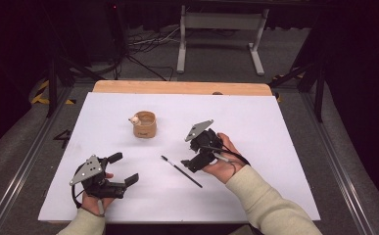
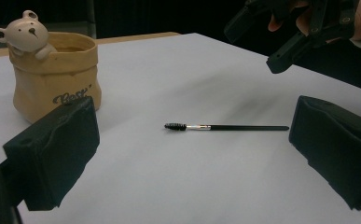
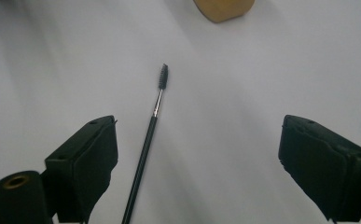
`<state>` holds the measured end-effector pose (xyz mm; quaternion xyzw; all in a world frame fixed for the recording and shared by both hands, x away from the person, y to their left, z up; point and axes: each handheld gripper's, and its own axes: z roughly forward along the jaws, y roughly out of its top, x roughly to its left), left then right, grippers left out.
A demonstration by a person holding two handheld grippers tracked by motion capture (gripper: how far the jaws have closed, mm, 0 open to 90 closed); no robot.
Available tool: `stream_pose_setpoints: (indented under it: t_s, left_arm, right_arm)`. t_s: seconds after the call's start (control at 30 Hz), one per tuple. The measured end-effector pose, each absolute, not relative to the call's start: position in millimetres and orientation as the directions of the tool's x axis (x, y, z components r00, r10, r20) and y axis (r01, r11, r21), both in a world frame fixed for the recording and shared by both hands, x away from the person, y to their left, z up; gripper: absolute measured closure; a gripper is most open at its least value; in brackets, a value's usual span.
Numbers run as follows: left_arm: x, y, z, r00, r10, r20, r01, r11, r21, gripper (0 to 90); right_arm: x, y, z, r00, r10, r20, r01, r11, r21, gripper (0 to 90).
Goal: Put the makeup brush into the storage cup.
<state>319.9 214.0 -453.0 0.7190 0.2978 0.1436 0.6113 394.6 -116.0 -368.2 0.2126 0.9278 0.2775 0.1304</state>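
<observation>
Black mascara wand (image 2: pixel 227 127) with silver collar; tan bear pot (image 2: pixel 57 77) with dark lettering, cream bear; white table sheet (image 1: pixel 128 196); black grippers' pads (image 3: pixel 87 161).

A slim black spoolie brush (image 1: pixel 181 171) lies flat on the white worktop (image 1: pixel 255 127). Its bristled tip joins the straight handle through a short silver ferrule, and nothing touches it.

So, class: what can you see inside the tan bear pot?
Peering over the bear pot rim is a small bear figure; the inside is dark, its contents hidden by the wall.
</observation>
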Motion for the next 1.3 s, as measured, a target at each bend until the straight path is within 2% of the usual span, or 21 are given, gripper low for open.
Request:
stream_pose_setpoints:
  t_s: [0.4,0.67,0.83,0.93,1.3]
  left_arm:
    - [321,212,-454,0.783,0.603,-0.152,0.264,-0.1,0.959,2.2]
    - [321,211,-454,0.783,0.605,-0.148,0.262,-0.105,0.959,2.2]
    - [322,211,-455,0.781,0.607,-0.147,0.264,-0.108,0.958,2.3]
    - [322,210,-455,0.782,0.606,-0.146,0.27,-0.118,0.956,2.2]
    - [322,210,-455,0.779,0.609,-0.146,0.273,-0.12,0.954,2.3]
  right_arm:
    - [396,-107,-368,-0.882,0.458,-0.116,0.364,0.815,0.45,12.5]
    - [401,-104,-372,-0.88,0.469,-0.072,0.412,0.831,0.373,20.3]
    - [402,-102,-374,-0.88,0.47,-0.068,0.419,0.836,0.354,23.2]
    - [403,-103,-376,-0.882,0.466,-0.064,0.419,0.84,0.345,28.4]
    - [399,-98,-391,-0.89,0.453,-0.047,0.419,0.854,0.308,29.4]
